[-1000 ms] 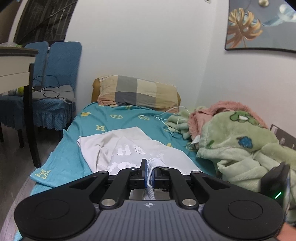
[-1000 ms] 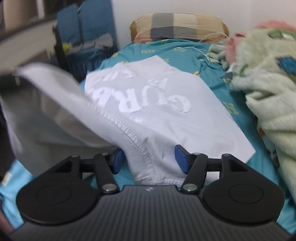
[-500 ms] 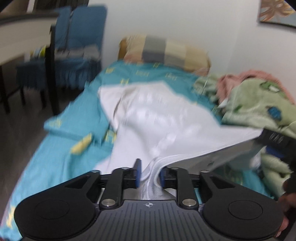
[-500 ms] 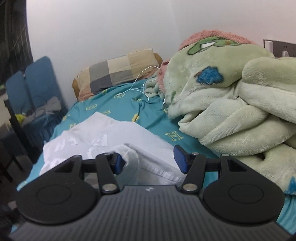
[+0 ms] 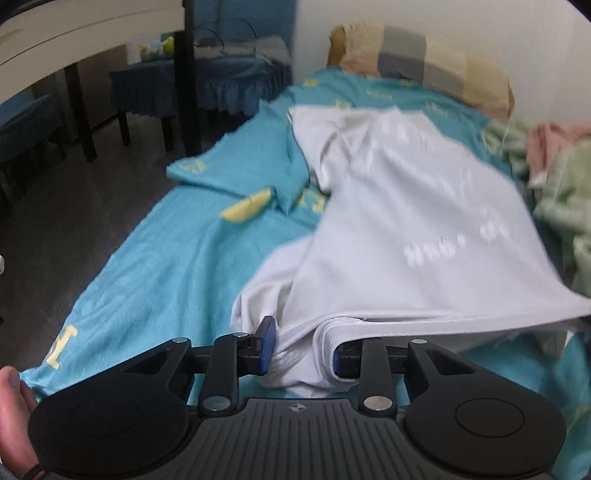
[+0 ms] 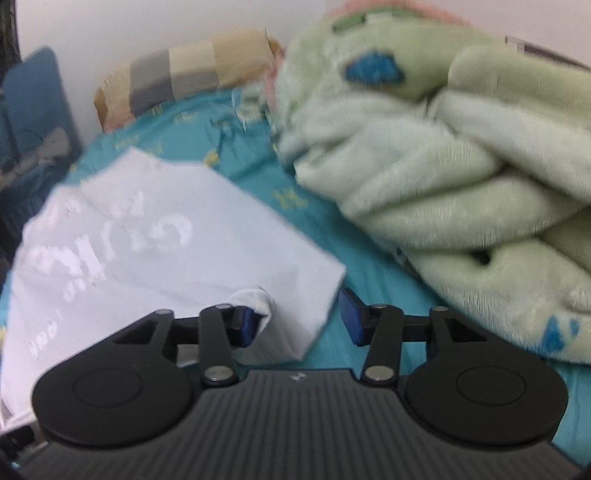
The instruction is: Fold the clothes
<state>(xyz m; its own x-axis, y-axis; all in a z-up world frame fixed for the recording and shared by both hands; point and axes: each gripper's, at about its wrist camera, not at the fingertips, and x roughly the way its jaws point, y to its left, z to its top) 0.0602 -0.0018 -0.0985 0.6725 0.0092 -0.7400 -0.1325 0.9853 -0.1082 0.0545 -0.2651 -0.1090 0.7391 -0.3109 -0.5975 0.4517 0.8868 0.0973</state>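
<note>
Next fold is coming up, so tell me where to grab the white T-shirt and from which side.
Grip the white T-shirt at its near edge, the thick ribbed band bunched at the left gripper. Come from the near side, low along the teal sheet: that edge is raised and doubled over, while the rest lies flat.

1. You face a bed with a teal sheet (image 5: 155, 258) and a checked pillow (image 5: 424, 62) at the far end against a white wall (image 6: 129, 29).
2. Left: dark floor (image 5: 74, 206), blue-covered chair (image 5: 207, 81), white table (image 5: 74, 33).
3. Right: green blanket (image 6: 461, 166).
</note>
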